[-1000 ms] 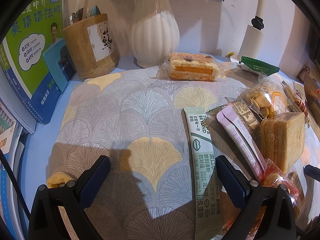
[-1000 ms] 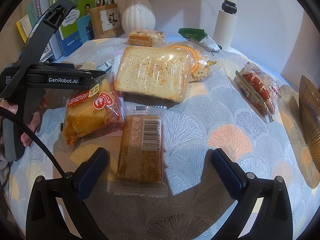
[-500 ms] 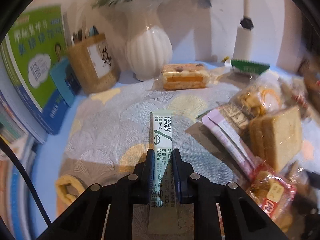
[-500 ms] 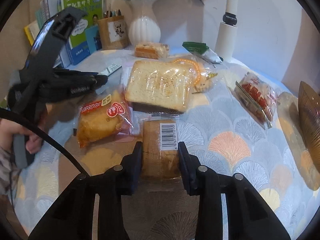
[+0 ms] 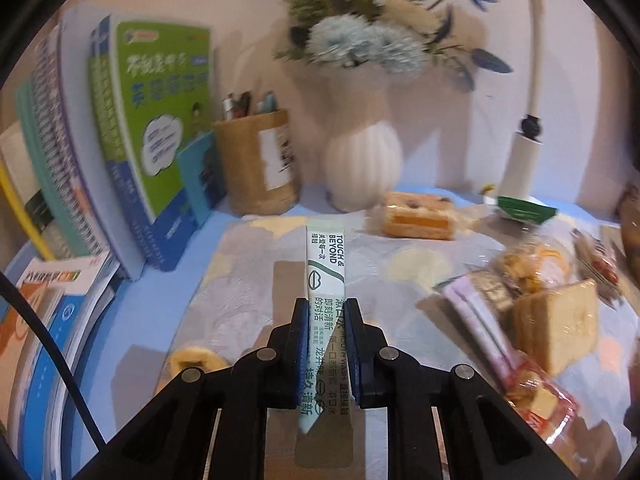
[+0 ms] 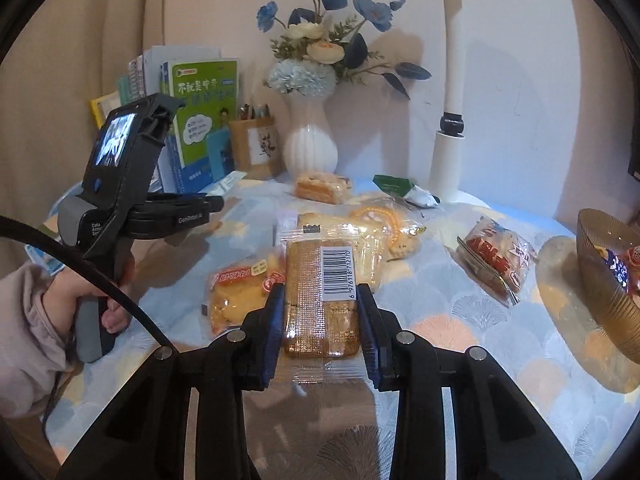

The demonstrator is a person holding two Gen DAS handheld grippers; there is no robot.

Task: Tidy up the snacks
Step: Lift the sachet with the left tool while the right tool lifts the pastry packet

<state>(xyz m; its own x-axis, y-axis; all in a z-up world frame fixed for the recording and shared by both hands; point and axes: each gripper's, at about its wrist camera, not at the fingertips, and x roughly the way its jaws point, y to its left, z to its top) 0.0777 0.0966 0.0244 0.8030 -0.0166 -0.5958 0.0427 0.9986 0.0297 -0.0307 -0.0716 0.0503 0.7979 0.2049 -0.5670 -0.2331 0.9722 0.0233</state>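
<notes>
Left gripper point(image 5: 326, 304): closed on the green sachet point(image 5: 325, 276), the 2 blue pads pressing its long edges about midway along.
Sachet position: lifted clear of the patterned cloth point(image 5: 248, 280); its shadow falls on the cloth below and to the left. Its long axis runs straight ahead along the fingers, printed top end pointing toward the white vase point(image 5: 362, 168).
Right gripper point(image 6: 320, 300): closed on the wrapped cake bar point(image 6: 320, 292), gripped across its width, barcode facing up.
Bar position: raised above the cloth, long axis also in line with the fingers, its far end over the bread and cookie packets point(image 6: 376, 236).
Key relation: the gold bowl point(image 6: 604, 280) sits at the right edge of the table, well to the right of both held items. The right gripper is much the nearer; the left one, seen in the right wrist view at point(image 6: 216, 202), is on the far side of the snack pile.
Likely next move: a judgement only, carry each item rightward to the bowl, turning its long axis to fit inside.
Hidden or unclear: the bowl is cut off by the frame edge, so free room inside cannot be judged; 1 red packet point(image 6: 628, 268) shows in it. The left wrist view is motion-blurred, the right-hand snacks hard to read. The near end of each held item is covered by the fingers.
</notes>
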